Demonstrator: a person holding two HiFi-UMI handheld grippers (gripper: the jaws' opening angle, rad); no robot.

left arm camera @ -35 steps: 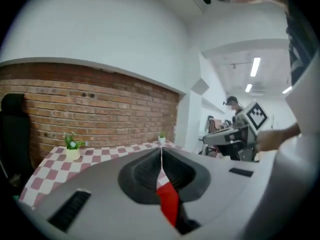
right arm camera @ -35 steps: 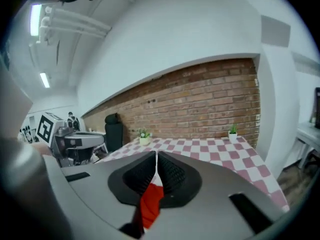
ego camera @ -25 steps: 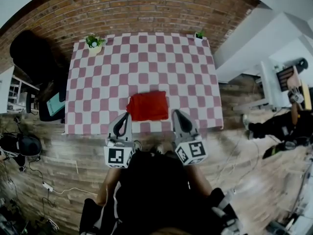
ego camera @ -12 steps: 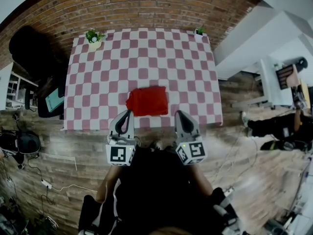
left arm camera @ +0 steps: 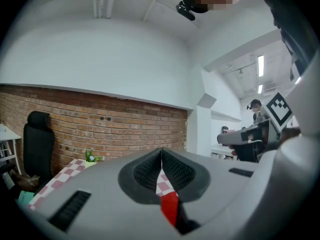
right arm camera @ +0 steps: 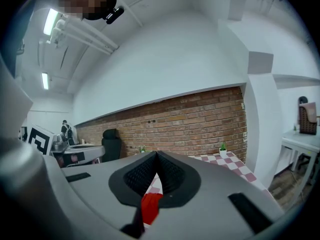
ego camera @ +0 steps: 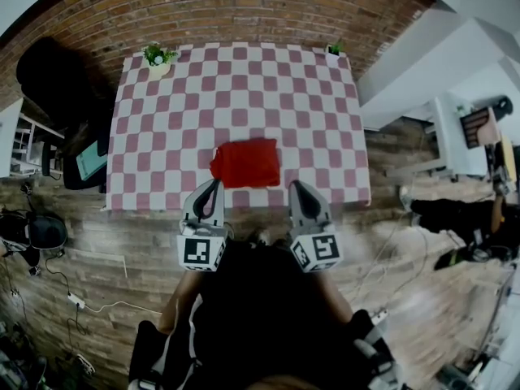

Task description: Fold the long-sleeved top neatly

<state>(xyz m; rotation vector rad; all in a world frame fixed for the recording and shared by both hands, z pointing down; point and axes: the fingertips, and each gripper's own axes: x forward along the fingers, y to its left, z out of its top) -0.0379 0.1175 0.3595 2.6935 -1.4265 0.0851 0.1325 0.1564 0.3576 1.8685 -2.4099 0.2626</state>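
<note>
A red long-sleeved top [ego camera: 245,162] is being seen from above, lying folded into a compact rectangle on a table [ego camera: 244,88] that is covered in pink and white checks. The top is lying near the table's front edge, roughly midway along it. Its long axis is running side to side, nearly parallel to that edge, with a slight tilt. A small bulge is sticking out at its left end.

Both grippers are being held just short of the front edge, apart from the top and touching nothing. The left gripper [ego camera: 211,187] is being pointed toward the top's left end. The right gripper [ego camera: 295,185] is being pointed just outside its right end. In each gripper view the ribbed jaws are being pressed together with nothing caught between them, and a sliver of the red top is showing beyond them.

A potted plant [ego camera: 158,55] is standing at the table's far left corner and a smaller plant [ego camera: 331,50] at the far right corner, with a brick wall [ego camera: 244,10] behind them.
</note>
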